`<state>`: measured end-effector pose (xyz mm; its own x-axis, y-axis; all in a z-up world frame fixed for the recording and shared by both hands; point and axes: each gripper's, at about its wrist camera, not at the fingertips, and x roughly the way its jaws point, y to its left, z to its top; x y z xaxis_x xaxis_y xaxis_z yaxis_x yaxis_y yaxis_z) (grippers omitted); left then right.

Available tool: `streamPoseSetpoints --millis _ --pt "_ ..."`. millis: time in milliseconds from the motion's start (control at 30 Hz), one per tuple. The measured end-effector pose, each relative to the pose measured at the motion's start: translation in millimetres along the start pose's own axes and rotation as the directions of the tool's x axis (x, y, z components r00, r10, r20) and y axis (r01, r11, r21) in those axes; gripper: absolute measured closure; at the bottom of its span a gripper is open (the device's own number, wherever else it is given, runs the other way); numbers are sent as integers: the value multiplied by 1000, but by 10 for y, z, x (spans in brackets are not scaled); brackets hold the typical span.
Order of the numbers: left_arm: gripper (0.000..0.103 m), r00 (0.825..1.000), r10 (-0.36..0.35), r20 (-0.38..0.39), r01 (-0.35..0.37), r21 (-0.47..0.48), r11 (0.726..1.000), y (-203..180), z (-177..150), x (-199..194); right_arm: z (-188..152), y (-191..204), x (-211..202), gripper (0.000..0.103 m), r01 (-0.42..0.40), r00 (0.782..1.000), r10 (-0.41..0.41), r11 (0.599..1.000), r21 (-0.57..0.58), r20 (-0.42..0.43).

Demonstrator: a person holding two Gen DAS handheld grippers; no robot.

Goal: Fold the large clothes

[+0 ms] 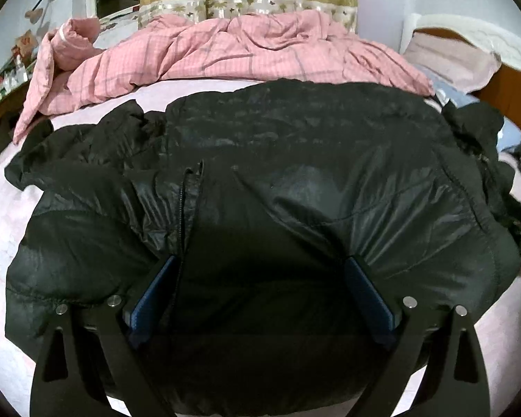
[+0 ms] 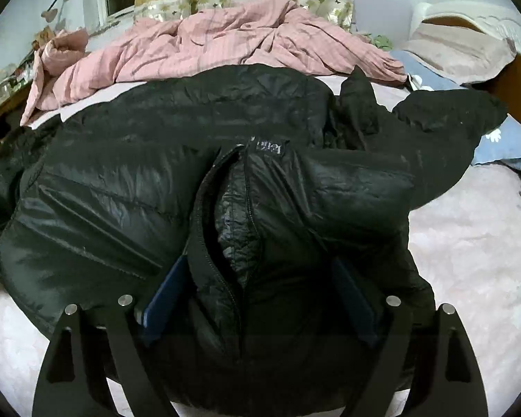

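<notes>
The black puffer jacket (image 1: 295,160) lies spread on the bed (image 1: 3,215), its long axis running across my view from 9 o'clock to 3 o'clock, and its near hem bulges up right under both my tools. My left jaws (image 1: 260,271) stand wide apart, the blue pads (image 1: 153,299) dug into the puffy fabric on either side of a broad fold, not pinching it; the open zipper edge (image 1: 183,215) runs from about 11 o'clock down to the left pad. My right jaws (image 2: 257,271) are likewise spread wide, straddling the zippered front opening (image 2: 239,215), which runs straight away from me toward 12 o'clock, up to the small label (image 2: 268,148) at the collar. Nothing is clamped in either pair; fabric only swells between them. From the right wrist view one sleeve (image 2: 444,125) stretches off toward 2 o'clock, while in the left wrist view the other sleeve (image 1: 73,146) is bunched toward 10 o'clock. Beyond the jacket, at 12 o'clock, the pink quilt (image 1: 225,52) is heaped, so any fold away from me has limited room. I judge the move ahead turns on this: both hands sit at the near edge, side by side, with the jacket's bulk ahead, so closing on the hem and carrying it toward 12 o'clock would halve it across its short axis
</notes>
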<state>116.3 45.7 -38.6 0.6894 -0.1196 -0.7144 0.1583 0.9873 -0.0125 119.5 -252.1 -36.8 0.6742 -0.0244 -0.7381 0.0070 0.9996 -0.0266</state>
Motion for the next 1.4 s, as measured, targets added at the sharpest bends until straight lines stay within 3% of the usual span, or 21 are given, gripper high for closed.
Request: streamPoseSetpoints --millis 633,767,833,933,1033,1133,1233,1300,1333,1400 --pt "8 1000 -2 9 2 0 1000 20 -22 -5 -4 -15 -11 16 -4 1000 4 1000 2 9" --pt "8 996 -58 72 63 -60 996 125 -27 -204 -8 -111 -90 16 -46 998 44 998 35 41" --pt "8 989 -78 129 92 -105 990 209 -56 -371 -27 -155 -248 16 -14 995 8 998 55 95" --pt "8 980 -22 200 52 -145 988 345 -92 -638 -103 -266 -534 16 -6 981 -13 996 94 194" --pt "8 966 73 249 -29 -177 984 523 -124 -847 -214 -473 -716 16 -4 974 -34 986 166 224" --pt "8 972 84 219 -33 -230 973 750 -162 -856 -334 -707 -729 16 3 981 -51 969 248 186" --pt "8 990 70 125 -31 -291 956 958 -231 -702 -376 -883 -605 16 6 994 -43 944 329 104" --pt "8 997 63 54 -44 -310 950 1062 -301 -588 -387 -962 -430 16 -26 999 18 940 342 28" --pt "8 997 72 39 -55 -328 943 1105 -336 -550 -388 -982 -396 16 -52 999 45 936 347 28" --pt "8 1000 18 13 -12 -357 934 1160 -368 -466 -365 -959 -388 16 -88 996 78 941 326 45"
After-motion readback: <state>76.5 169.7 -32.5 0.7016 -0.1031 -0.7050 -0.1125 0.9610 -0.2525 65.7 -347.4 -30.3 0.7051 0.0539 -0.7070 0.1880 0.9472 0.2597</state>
